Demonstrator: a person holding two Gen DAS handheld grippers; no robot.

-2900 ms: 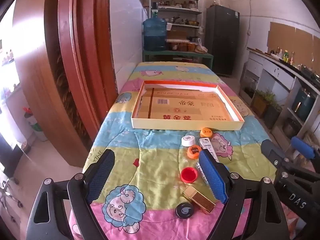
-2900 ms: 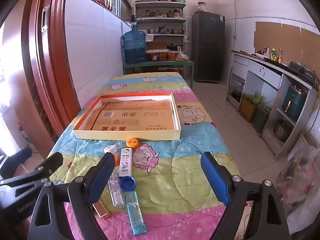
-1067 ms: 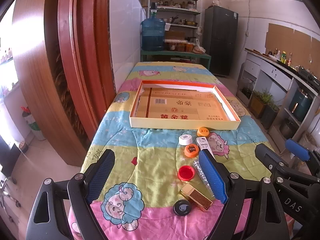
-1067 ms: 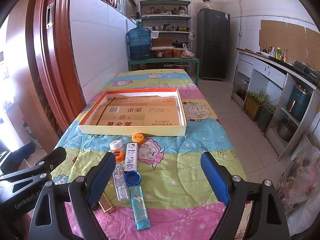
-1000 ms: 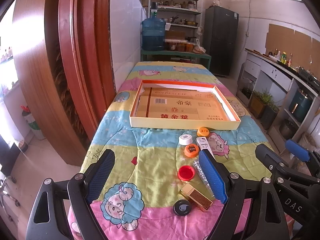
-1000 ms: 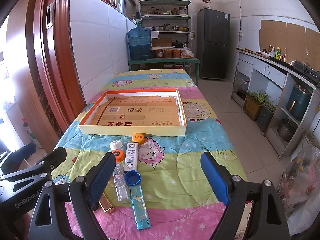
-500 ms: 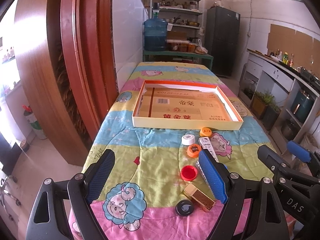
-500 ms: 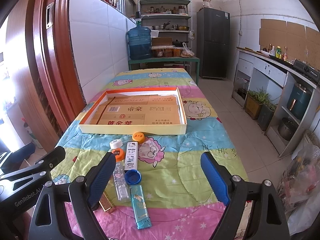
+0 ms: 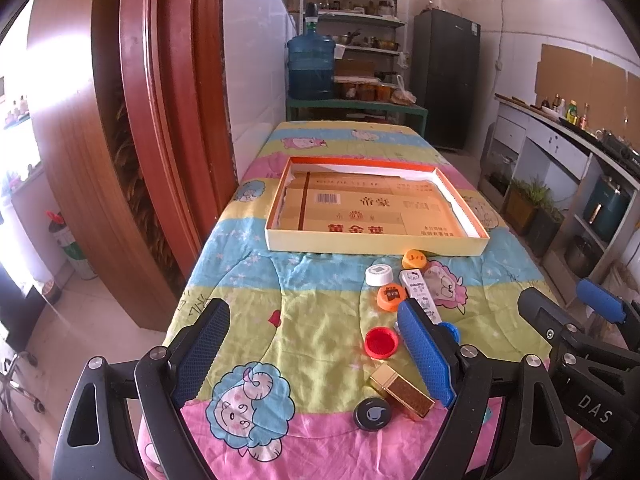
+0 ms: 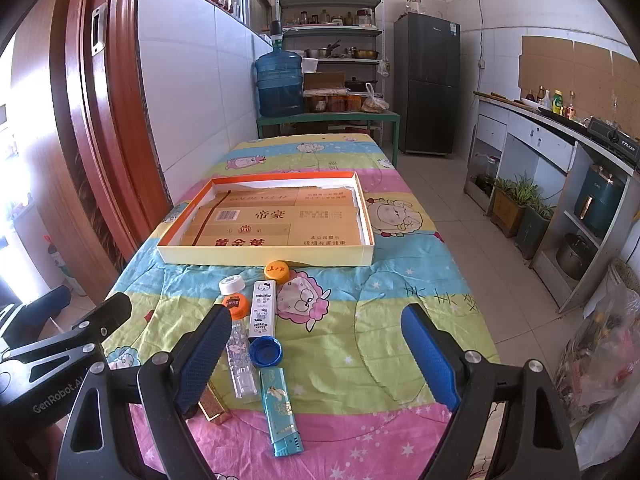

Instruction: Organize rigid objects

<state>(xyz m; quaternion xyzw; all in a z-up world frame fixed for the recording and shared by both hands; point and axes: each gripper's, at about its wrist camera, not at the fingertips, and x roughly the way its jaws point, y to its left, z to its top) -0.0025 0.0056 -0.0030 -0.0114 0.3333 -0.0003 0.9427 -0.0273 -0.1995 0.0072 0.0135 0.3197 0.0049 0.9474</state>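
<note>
On the cartoon tablecloth (image 10: pixel 360 332), caps and lighters lie left of the gaping, empty right gripper (image 10: pixel 316 360).

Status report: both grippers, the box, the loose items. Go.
Left gripper open, empty; right gripper open, empty. Shallow box holds no items. Caps, lighters loose on cloth before it. Path unobstructed.

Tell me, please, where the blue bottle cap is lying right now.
In the right wrist view the blue bottle cap lies on the quilt left of centre, just below the white Hello Kitty case and above the teal lighter.
</note>
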